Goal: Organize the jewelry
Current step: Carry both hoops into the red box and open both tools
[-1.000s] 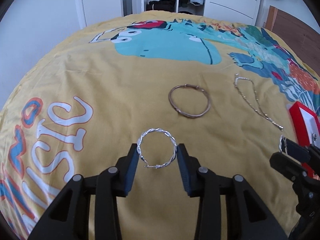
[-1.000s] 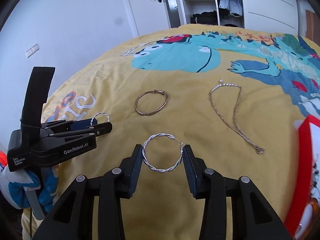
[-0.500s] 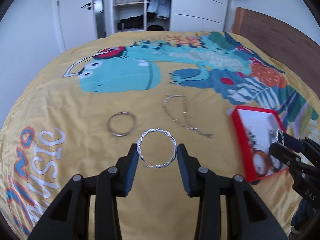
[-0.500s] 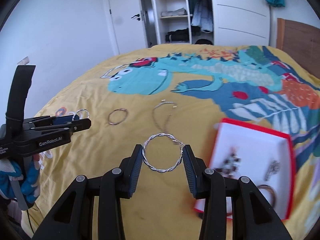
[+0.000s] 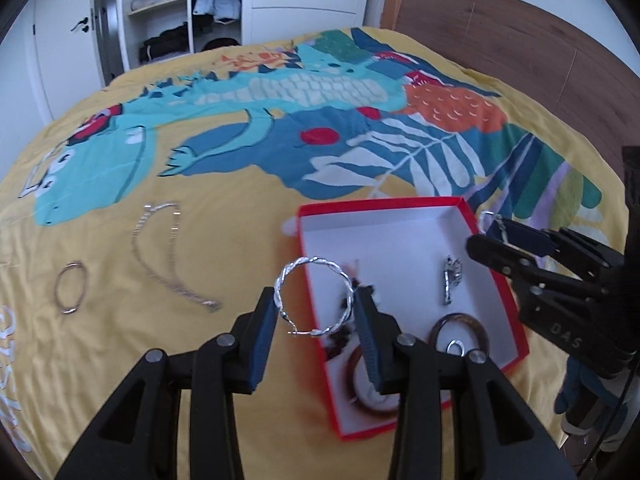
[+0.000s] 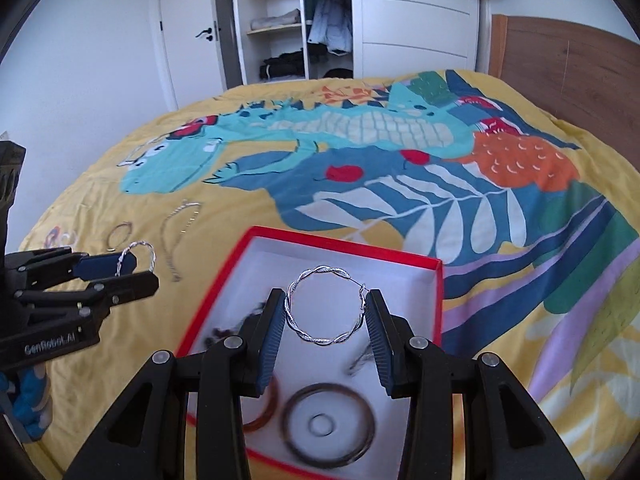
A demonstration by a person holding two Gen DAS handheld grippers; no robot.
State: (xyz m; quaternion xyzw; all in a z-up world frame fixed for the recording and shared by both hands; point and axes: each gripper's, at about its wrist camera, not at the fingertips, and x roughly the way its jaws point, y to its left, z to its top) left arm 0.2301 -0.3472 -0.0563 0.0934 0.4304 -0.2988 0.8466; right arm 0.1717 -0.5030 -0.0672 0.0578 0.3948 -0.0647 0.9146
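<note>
My left gripper (image 5: 316, 314) is shut on a twisted silver hoop earring (image 5: 298, 270), held above the left edge of the red jewelry box (image 5: 472, 216). My right gripper (image 6: 326, 322) is shut on a matching silver hoop earring (image 6: 320, 270), held over the same box (image 6: 344, 242). The box has a white inside and holds brown bangles (image 6: 330, 424), a silver charm (image 5: 450, 280) and dark beads. The left gripper also shows in the right wrist view (image 6: 116, 270), and the right gripper in the left wrist view (image 5: 490, 232).
A silver chain necklace (image 5: 160, 256) and a thin metal bangle (image 5: 70, 288) lie on the yellow dinosaur bedspread (image 5: 200, 360) left of the box. A wooden headboard (image 5: 520, 40) stands at the right. An open wardrobe (image 6: 292, 20) stands beyond the bed.
Both grippers have swung right with their hoop earrings, from over the bare bedspread to over the red box. The necklace and bangle now lie to the left.
</note>
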